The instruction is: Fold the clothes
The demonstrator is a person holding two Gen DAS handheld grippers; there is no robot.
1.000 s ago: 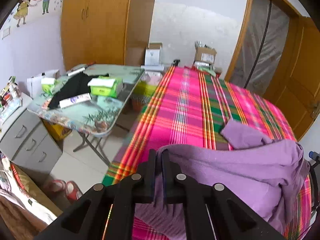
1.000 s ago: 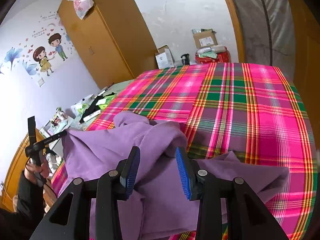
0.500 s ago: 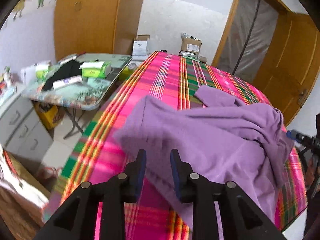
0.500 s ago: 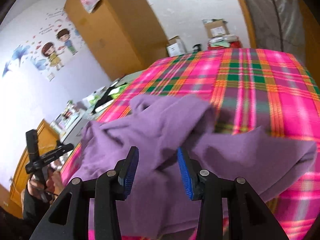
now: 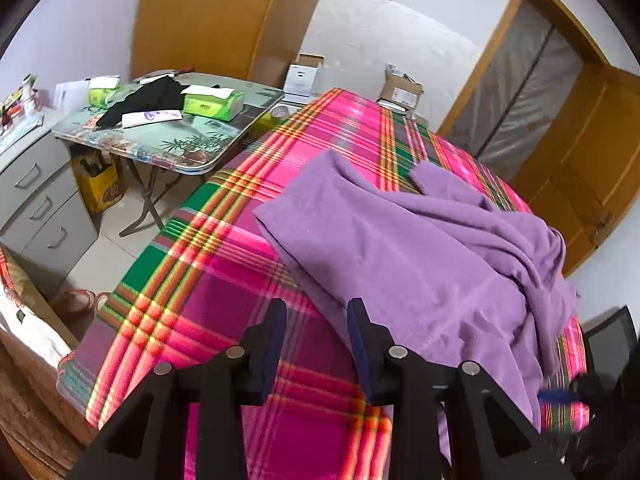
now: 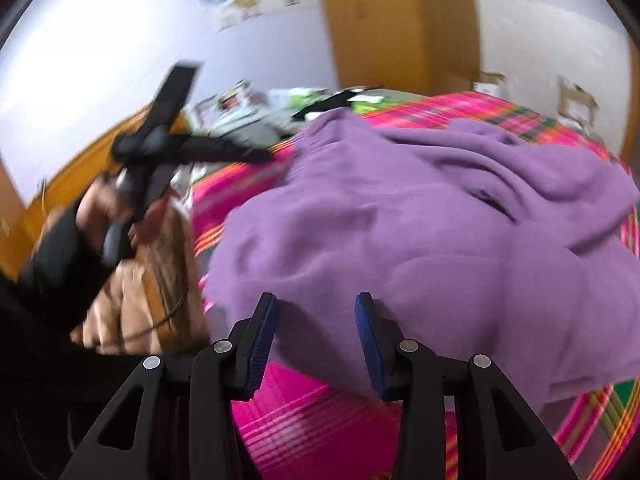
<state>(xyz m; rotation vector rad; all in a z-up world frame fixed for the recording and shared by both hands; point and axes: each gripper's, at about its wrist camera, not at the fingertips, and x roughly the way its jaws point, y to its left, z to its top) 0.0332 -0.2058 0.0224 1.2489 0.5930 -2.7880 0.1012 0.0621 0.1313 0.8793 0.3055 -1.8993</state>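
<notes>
Purple garment (image 5: 432, 256) lies crumpled on the bed (image 5: 224, 280), over the plaid cover, bunched toward the bed's right-hand near corner, with part hanging over the near edge in the right wrist view. Left tool (image 5: 316, 332): jaws have just been opening, now spread, nothing between the pads; the right fingertip sits just beside the garment's near hem, over bare cover. Right tool (image 6: 316, 332): jaws spread, not pinching; cloth edge lies beyond the tips, contact not evident (this frame is motion-blurred, so uncertain). Person's hand (image 6: 120, 208) on the left tool's handle is visible in the right view. Risks, as judged: a closing tool may catch several layers at once because the cloth is heaped, giving a skewed fold; a pull toward the near edge could drag the overhanging part off the bed; pads could also pinch the cover along with the hem. Orientation: the long axis appears to run from the flat corner toward the bed's left edge across to the heaped right end; a sleeve-like lobe points toward the far end.
</notes>
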